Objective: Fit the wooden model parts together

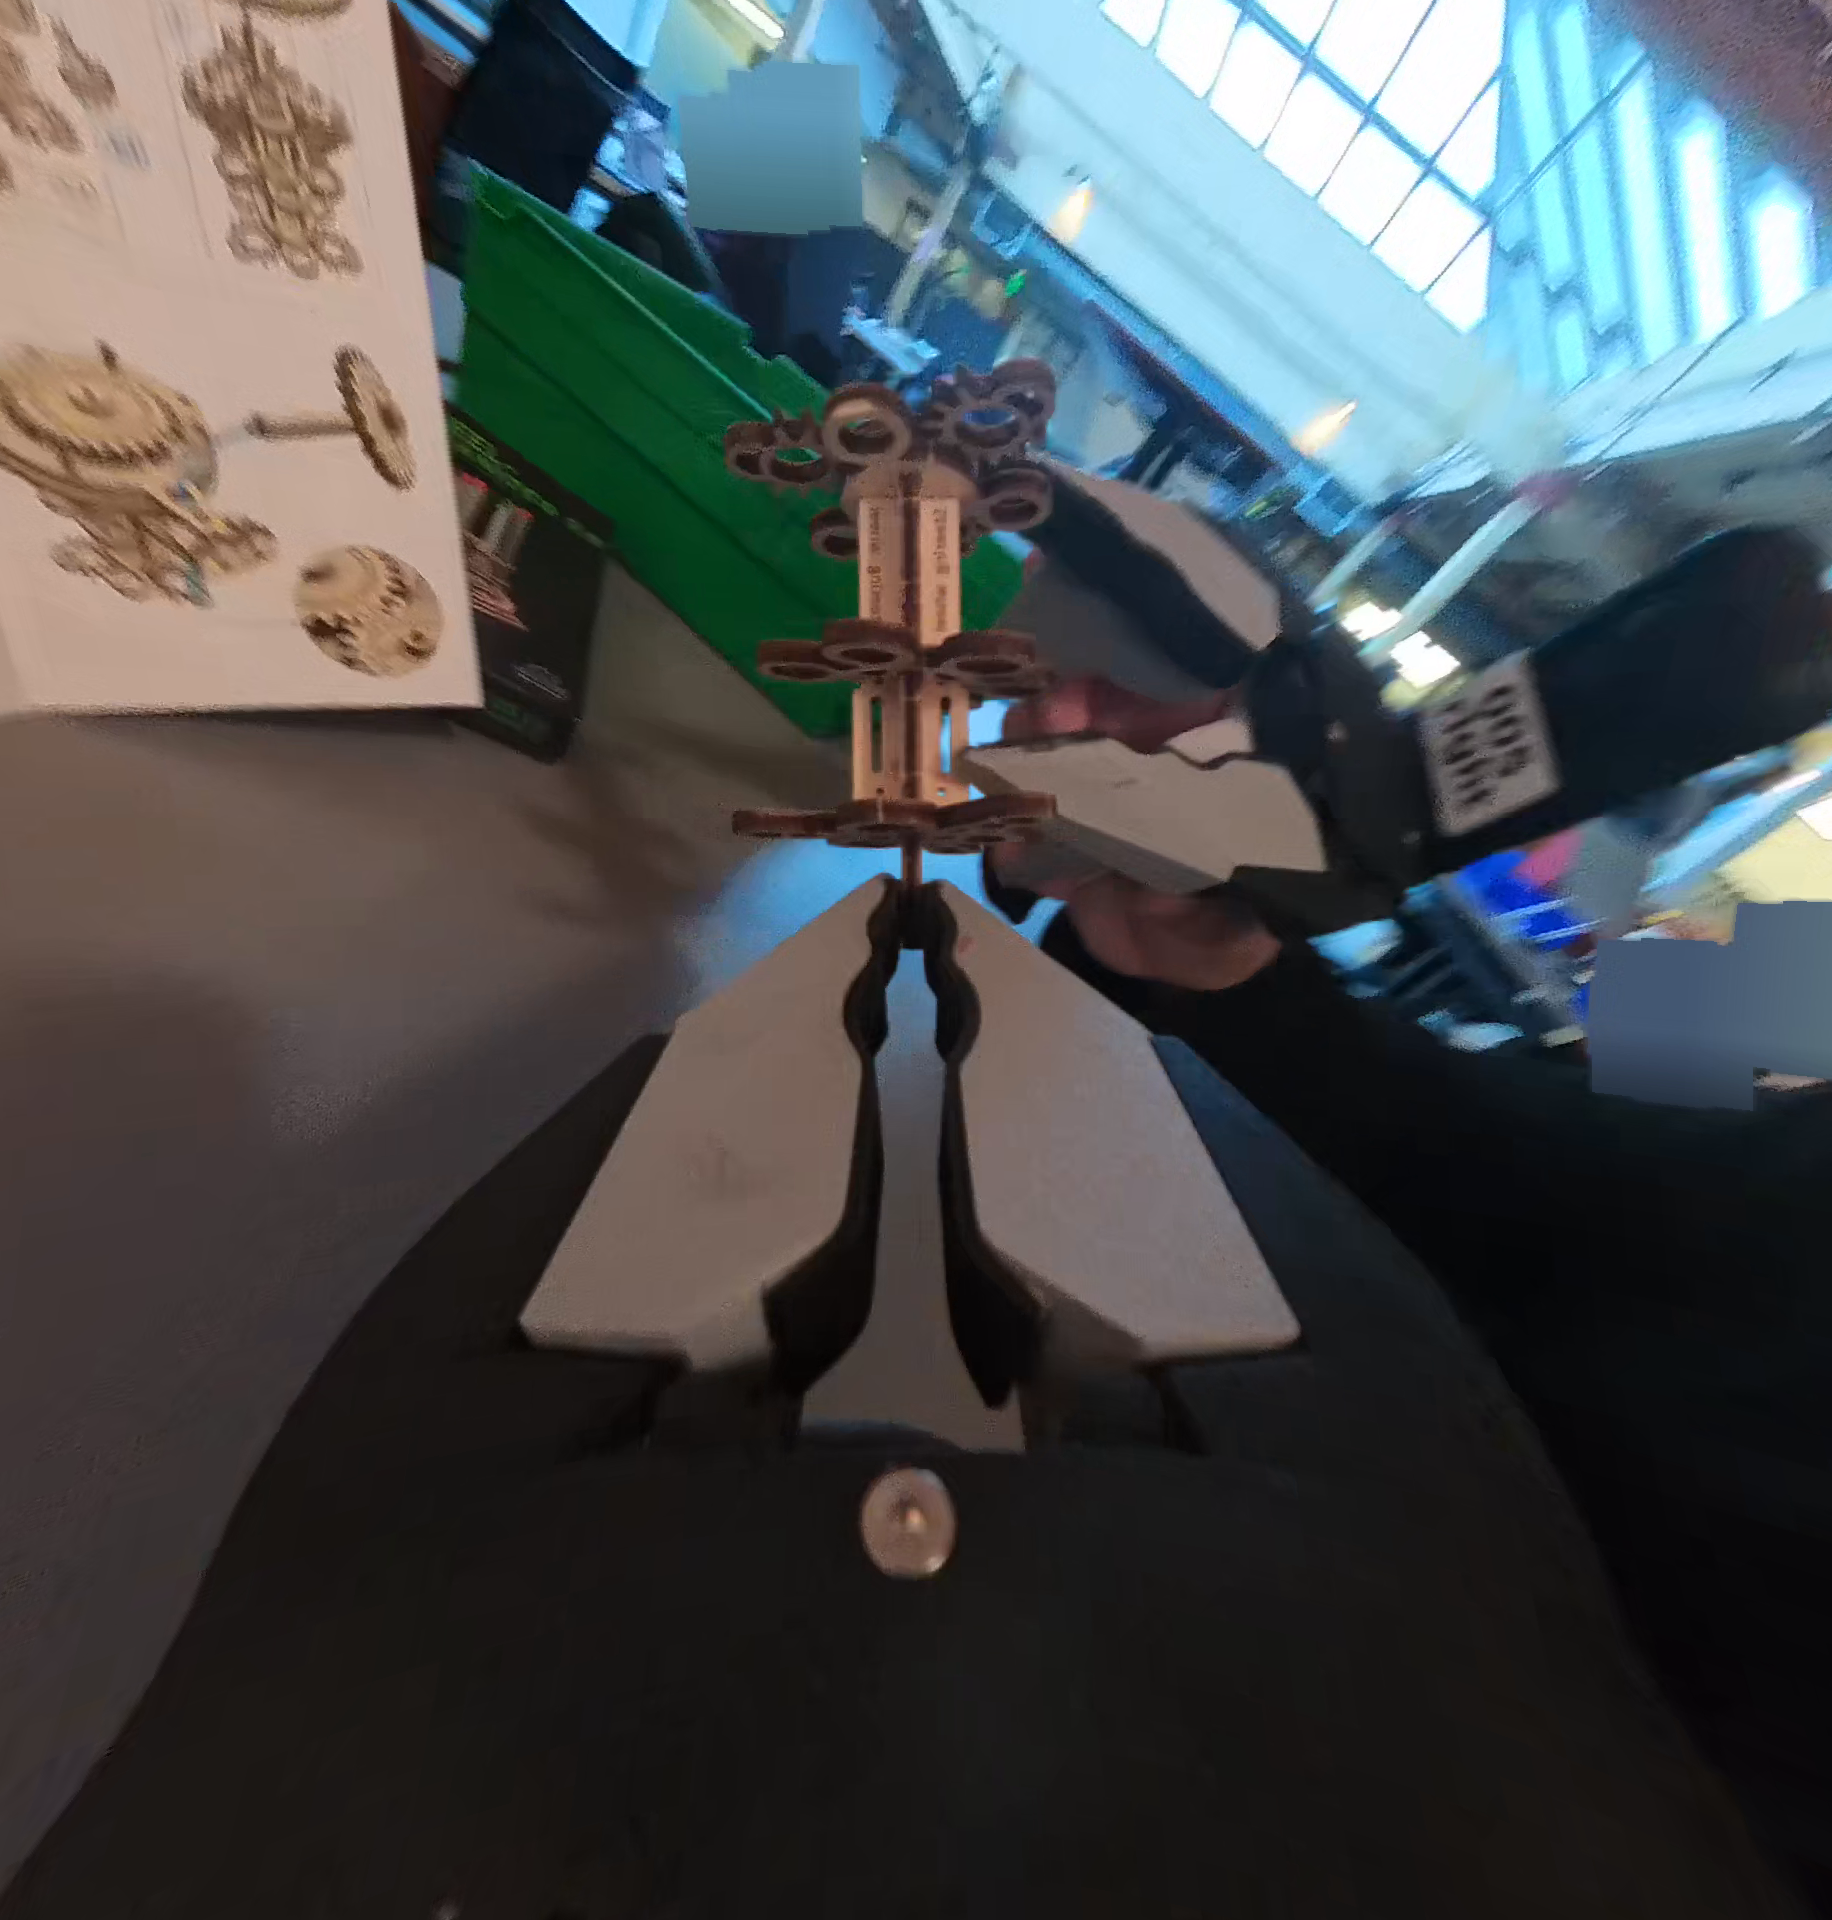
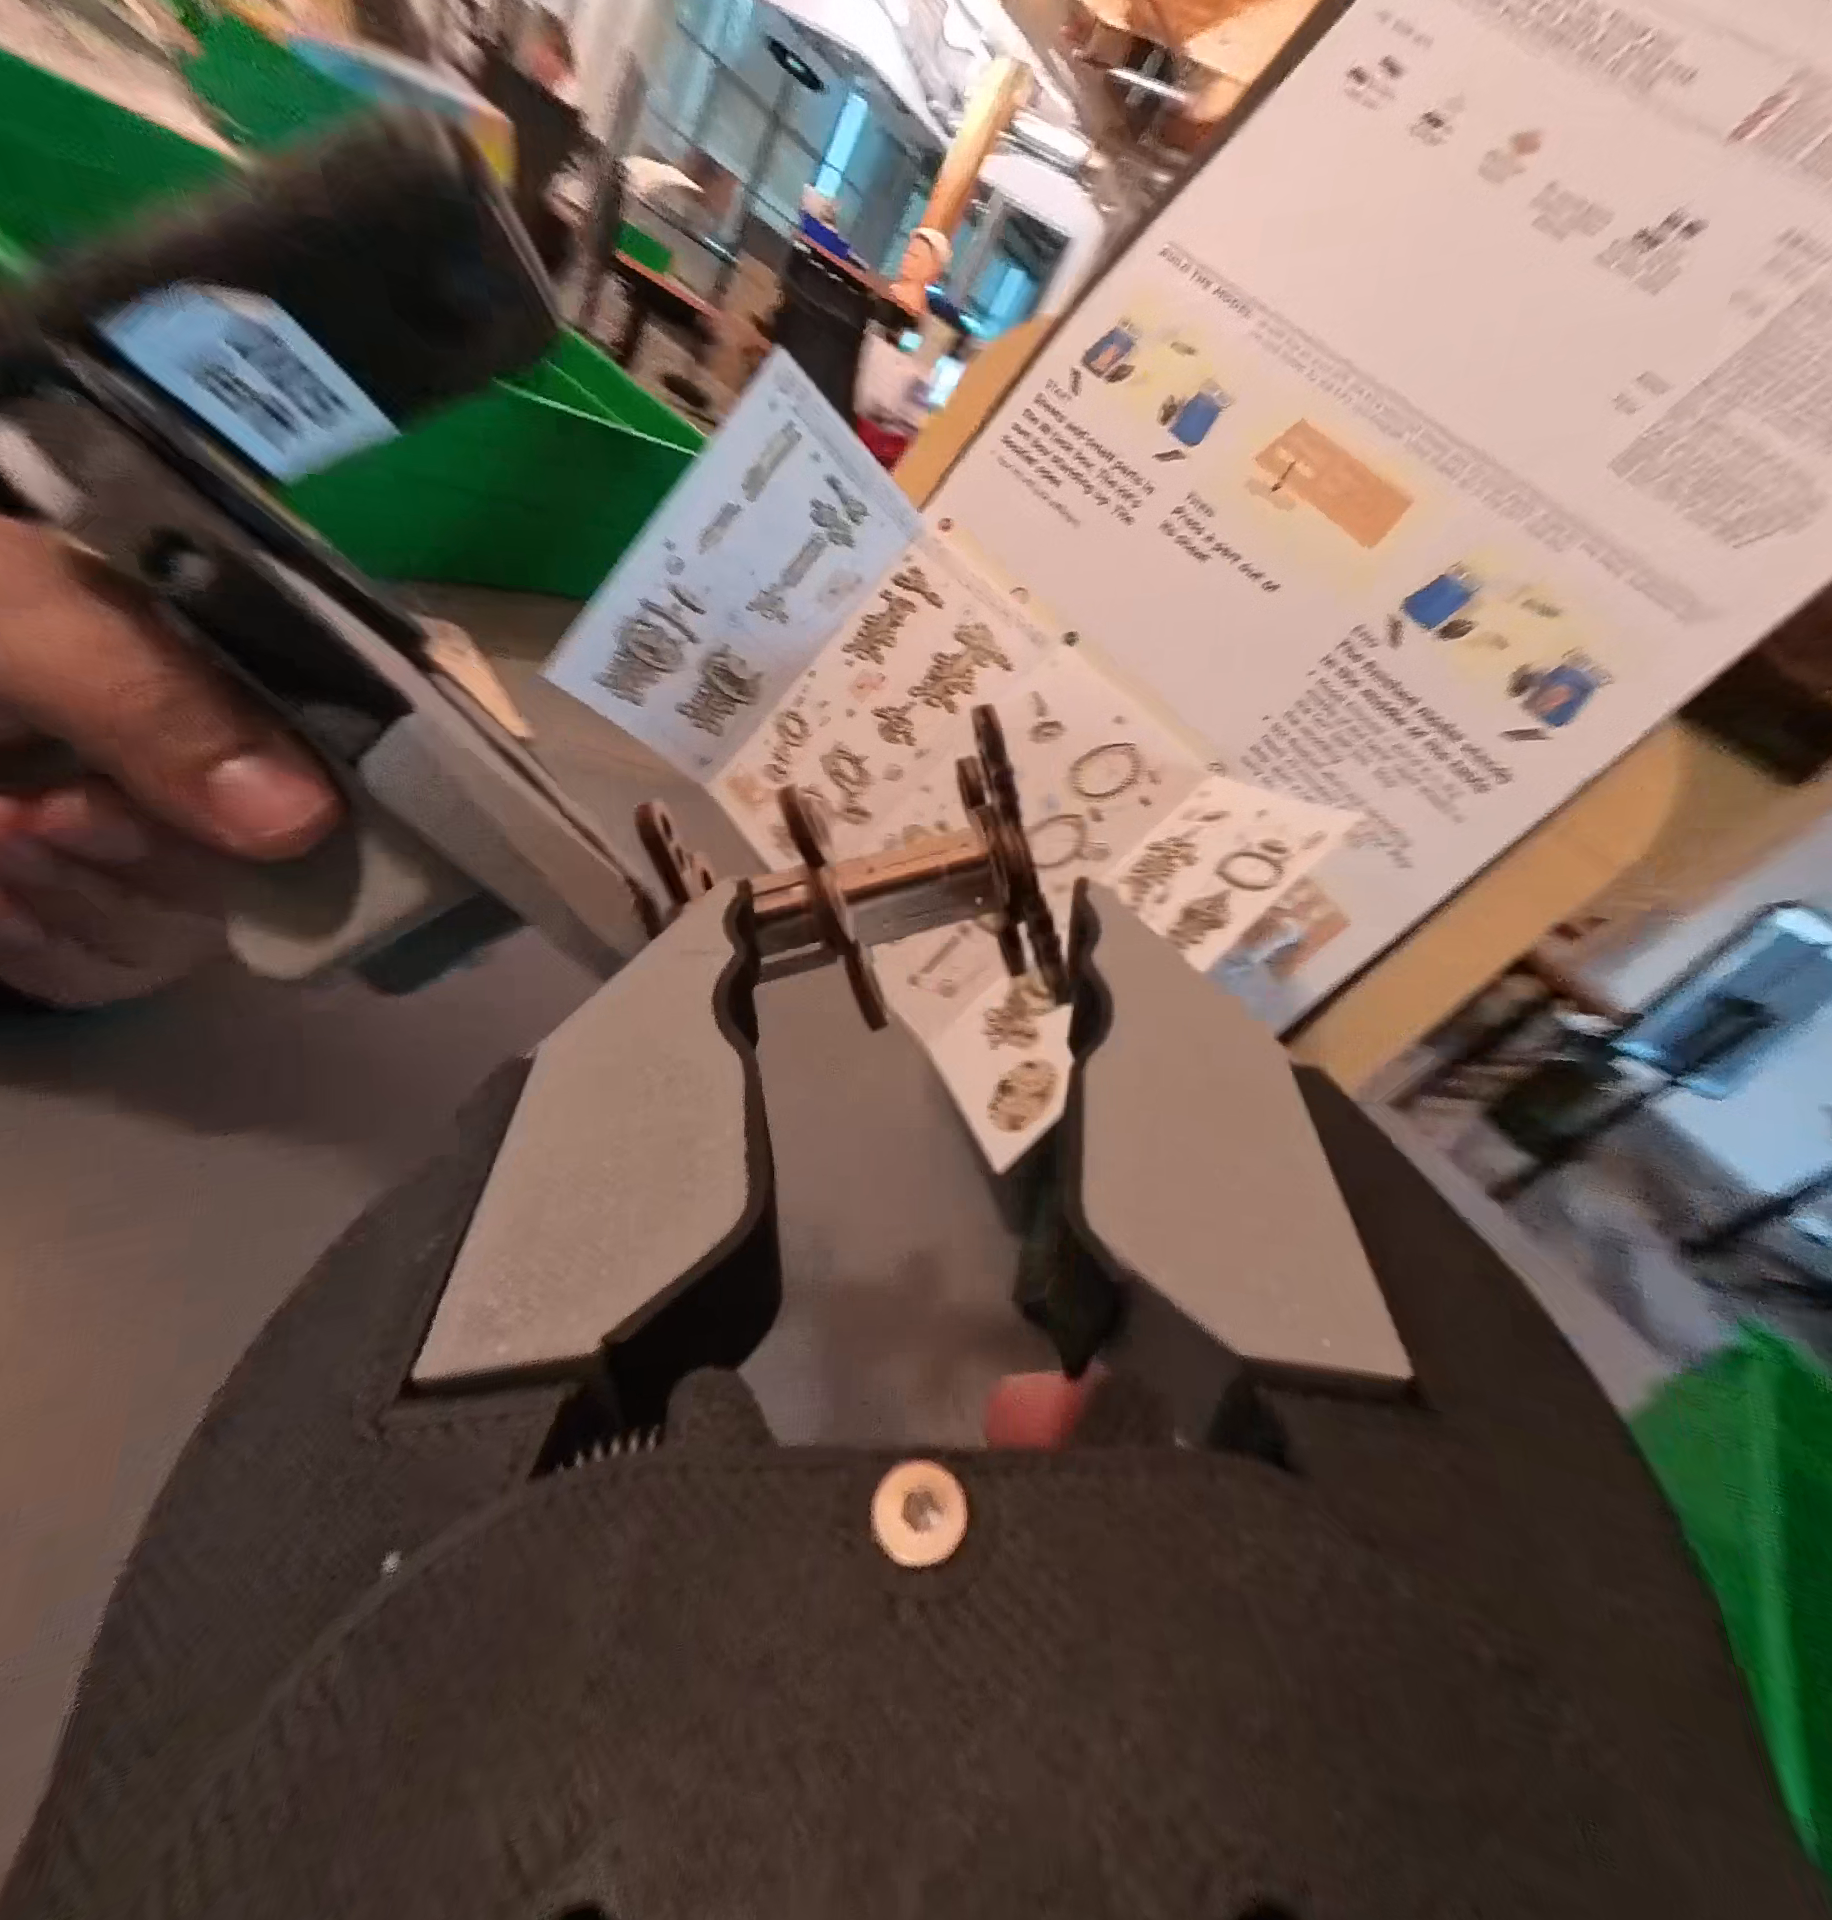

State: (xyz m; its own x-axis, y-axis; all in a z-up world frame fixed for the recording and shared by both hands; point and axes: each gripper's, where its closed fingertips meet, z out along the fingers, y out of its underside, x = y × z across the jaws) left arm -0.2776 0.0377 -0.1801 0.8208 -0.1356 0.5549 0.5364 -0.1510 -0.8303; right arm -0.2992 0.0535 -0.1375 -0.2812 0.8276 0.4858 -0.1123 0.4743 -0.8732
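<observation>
While the wooden model (image 1: pixel 907 623) is pinched by its thin end tab in the nearly closed left gripper (image 1: pixel 910 902), its long axis is seen running straight ahead from those fingers. From the right wrist view, the model (image 2: pixel 891 883) lies crosswise between the spread fingers of the right gripper (image 2: pixel 907 925), unclamped; only there is that gap shown.

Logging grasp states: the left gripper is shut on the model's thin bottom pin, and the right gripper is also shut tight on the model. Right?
Not quite. The left gripper is shut on the pin of the model, but the right gripper is open, its fingers spread around the model's shaft, as the right wrist view shows.
</observation>
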